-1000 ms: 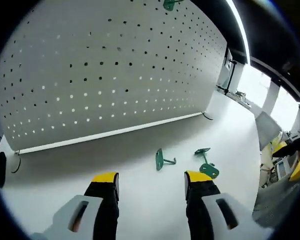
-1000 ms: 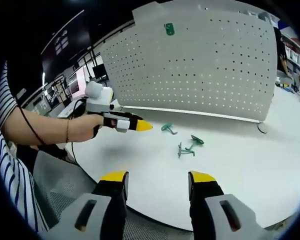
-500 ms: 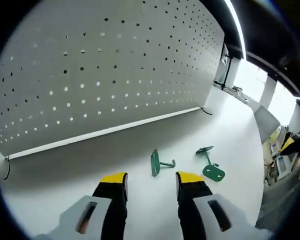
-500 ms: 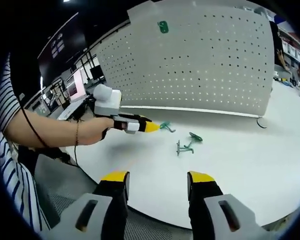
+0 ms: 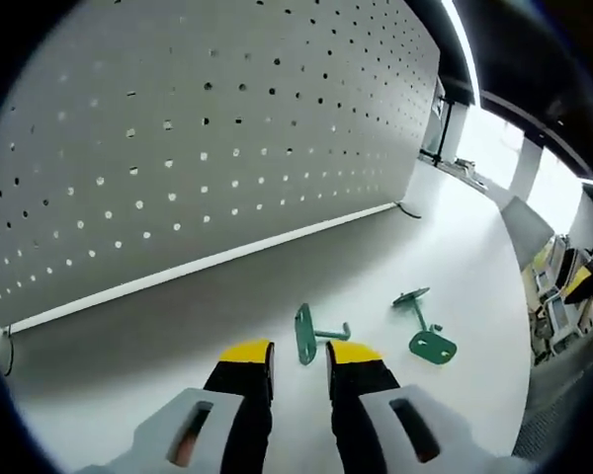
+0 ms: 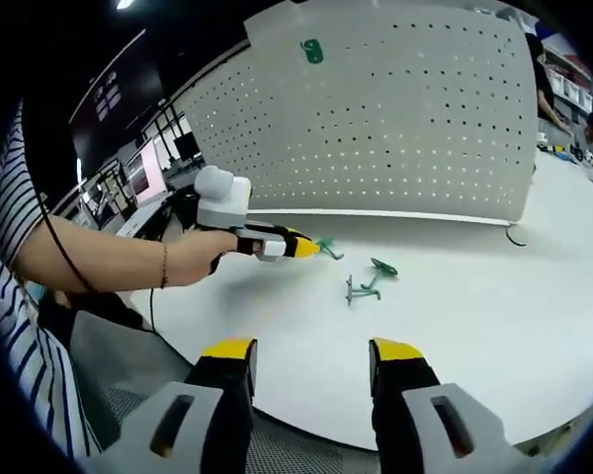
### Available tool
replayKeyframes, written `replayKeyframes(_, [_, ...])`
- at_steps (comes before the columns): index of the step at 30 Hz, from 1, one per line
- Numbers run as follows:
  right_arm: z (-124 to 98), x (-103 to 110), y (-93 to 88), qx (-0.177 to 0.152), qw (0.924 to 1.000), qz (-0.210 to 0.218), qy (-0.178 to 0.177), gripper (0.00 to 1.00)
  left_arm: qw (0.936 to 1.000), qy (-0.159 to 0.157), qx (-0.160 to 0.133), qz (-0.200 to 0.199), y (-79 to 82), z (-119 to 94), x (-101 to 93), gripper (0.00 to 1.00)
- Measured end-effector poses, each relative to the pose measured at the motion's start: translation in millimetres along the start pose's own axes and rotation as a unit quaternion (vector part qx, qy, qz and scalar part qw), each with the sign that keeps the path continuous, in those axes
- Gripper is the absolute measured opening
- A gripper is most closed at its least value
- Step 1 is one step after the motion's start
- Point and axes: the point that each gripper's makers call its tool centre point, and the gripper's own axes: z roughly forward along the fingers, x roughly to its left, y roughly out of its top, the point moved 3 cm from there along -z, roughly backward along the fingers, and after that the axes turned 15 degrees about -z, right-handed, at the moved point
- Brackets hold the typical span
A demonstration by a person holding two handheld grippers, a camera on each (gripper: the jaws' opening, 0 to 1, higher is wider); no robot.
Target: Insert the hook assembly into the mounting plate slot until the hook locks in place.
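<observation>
I am holding my left tongs [image 5: 298, 354] low over the white bench [image 5: 455, 267], the yellow-tipped jaws a narrow gap apart and gripping nothing. A green hook [image 5: 309, 334] is lying just past their tips, toward the pegboard [image 5: 198, 138] standing along the bench's far edge. A second hook [image 5: 425, 331] is lying nearby to the right. My right tongs [image 6: 311, 348] are hanging wide apart over the near edge. Another green hook [image 6: 311, 50] is sitting high on the pegboard.
</observation>
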Motion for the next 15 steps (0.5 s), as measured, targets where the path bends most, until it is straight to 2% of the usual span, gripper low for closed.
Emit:
replayKeyframes(4, [0,0,-0.3,0.001,1.0000,0.001,0.003,0.44,1.0000,0.001,0.004,-0.002,-0.5,3,0.6,0.19])
replayKeyframes(9, [1,-1,0.0,0.001,1.0000,0.003,0.004,0.43,0.9999,0.002,0.002,0.015,2.8,7,-2.5,0.17])
replayKeyframes(15, [1,1,-1.0,0.002,1.0000,0.003,0.006,0.43,0.9997,0.002,0.008,0.024,5.0,11,-3.9,0.10])
